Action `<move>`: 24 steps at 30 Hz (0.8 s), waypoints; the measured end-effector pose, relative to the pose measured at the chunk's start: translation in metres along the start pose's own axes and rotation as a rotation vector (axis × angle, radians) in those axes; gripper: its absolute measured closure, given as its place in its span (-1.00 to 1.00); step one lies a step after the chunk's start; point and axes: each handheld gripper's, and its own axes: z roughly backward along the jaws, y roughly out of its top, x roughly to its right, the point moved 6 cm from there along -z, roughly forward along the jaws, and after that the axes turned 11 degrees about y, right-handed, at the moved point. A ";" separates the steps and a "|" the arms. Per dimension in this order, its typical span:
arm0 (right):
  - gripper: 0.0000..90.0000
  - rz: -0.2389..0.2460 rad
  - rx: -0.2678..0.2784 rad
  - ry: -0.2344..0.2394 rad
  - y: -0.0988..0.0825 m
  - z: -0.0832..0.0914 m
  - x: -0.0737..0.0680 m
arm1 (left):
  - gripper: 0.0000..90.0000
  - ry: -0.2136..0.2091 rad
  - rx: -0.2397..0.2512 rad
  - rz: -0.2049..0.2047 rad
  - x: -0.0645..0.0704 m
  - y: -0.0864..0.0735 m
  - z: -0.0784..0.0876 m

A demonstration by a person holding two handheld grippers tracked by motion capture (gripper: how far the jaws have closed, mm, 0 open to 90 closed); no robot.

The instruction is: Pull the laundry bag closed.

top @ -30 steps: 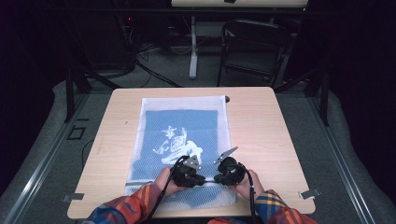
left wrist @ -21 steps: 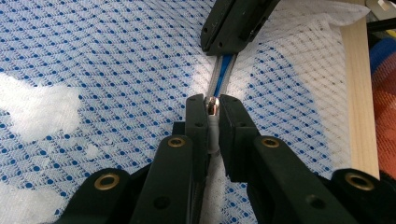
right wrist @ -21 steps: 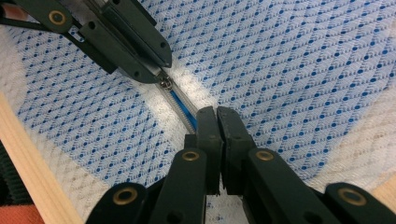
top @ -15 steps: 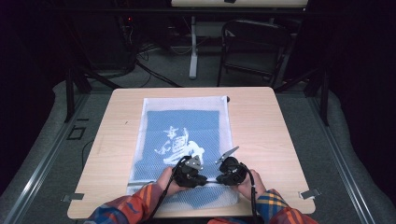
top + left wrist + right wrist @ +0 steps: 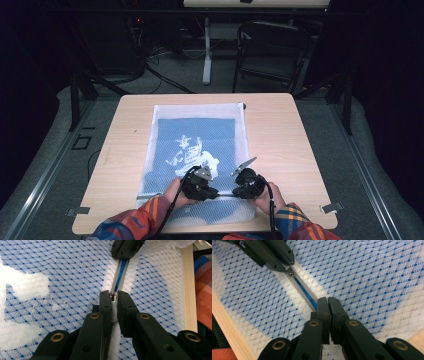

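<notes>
I can't read a single word, number or brand anywhere in front of me. The blue cloth [image 5: 200,145] inside the white mesh bag [image 5: 160,120] carries a white printed figure near the middle of the table [image 5: 280,130] (it may hold characters, but from above it is too blurred to make out). Nothing is written on my tongs either.

Your left claw [image 5: 114,298] hides most of the zipper pull [image 5: 113,296], your hands cover the mesh bag's [image 5: 197,122] near edge, and the garment's white print [image 5: 192,152] is too small to read.
</notes>
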 end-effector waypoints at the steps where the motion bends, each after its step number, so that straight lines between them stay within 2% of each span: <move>1: 0.98 0.001 -0.004 -0.003 0.000 0.000 0.000 | 0.84 0.000 0.002 -0.001 0.000 0.000 0.000; 7: 0.98 0.000 -0.002 -0.001 -0.001 0.001 0.000 | 0.84 0.002 -0.008 0.005 -0.003 -0.008 0.006; 8: 0.98 -0.007 0.006 -0.001 -0.001 0.000 0.000 | 0.84 -0.009 0.003 0.012 -0.003 -0.008 0.006; 9: 0.98 -0.001 -0.005 0.002 -0.002 0.001 0.001 | 0.84 0.003 -0.010 0.006 -0.004 -0.009 0.008; 14: 0.97 0.005 -0.012 -0.004 -0.001 0.001 0.000 | 0.83 0.002 -0.011 0.009 -0.004 -0.010 0.007; 16: 0.97 0.036 -0.040 -0.011 -0.001 0.002 0.000 | 0.83 -0.016 0.006 0.019 -0.004 -0.010 0.006; 19: 0.97 0.052 -0.033 -0.014 0.001 0.001 -0.002 | 0.83 -0.004 -0.003 0.015 -0.005 -0.010 0.007; 20: 1.00 0.054 -0.025 -0.011 0.002 0.001 -0.002 | 0.83 -0.005 -0.001 0.016 -0.005 -0.010 0.006; 21: 1.00 0.074 0.021 0.017 0.007 0.001 -0.007 | 0.83 -0.005 0.002 0.020 -0.005 -0.010 0.006; 24: 1.00 0.097 0.022 0.020 0.011 -0.003 -0.012 | 0.83 -0.005 0.004 0.022 -0.005 -0.010 0.006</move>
